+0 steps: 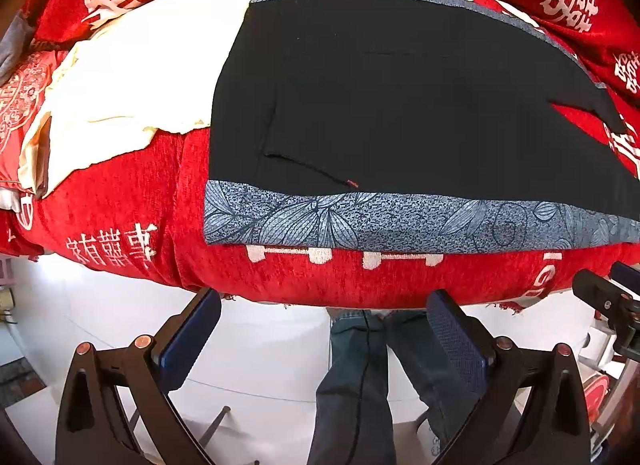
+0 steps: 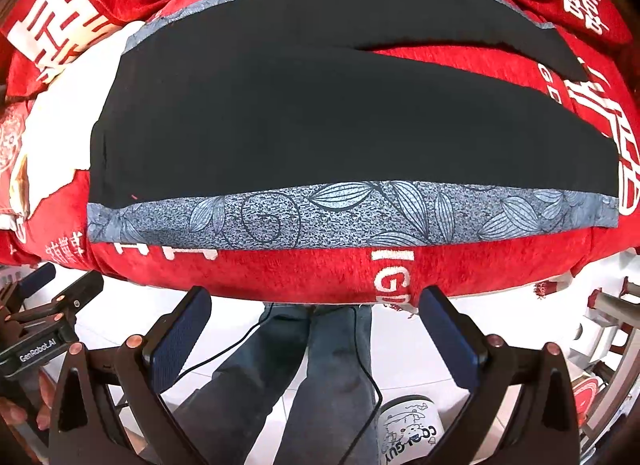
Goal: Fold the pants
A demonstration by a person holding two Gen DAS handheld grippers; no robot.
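Right wrist view: left claw (image 2: 48, 285) body reads "GenRobot.AI".

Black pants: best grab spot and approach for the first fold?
Judging by the pose, take the black pants by the near grey leaf-print side stripe, which lies flat along the front edge of the red sofa cover. Come in low from the front. Both the left claw and the right claw hang open just below that edge, so each can pinch one end.
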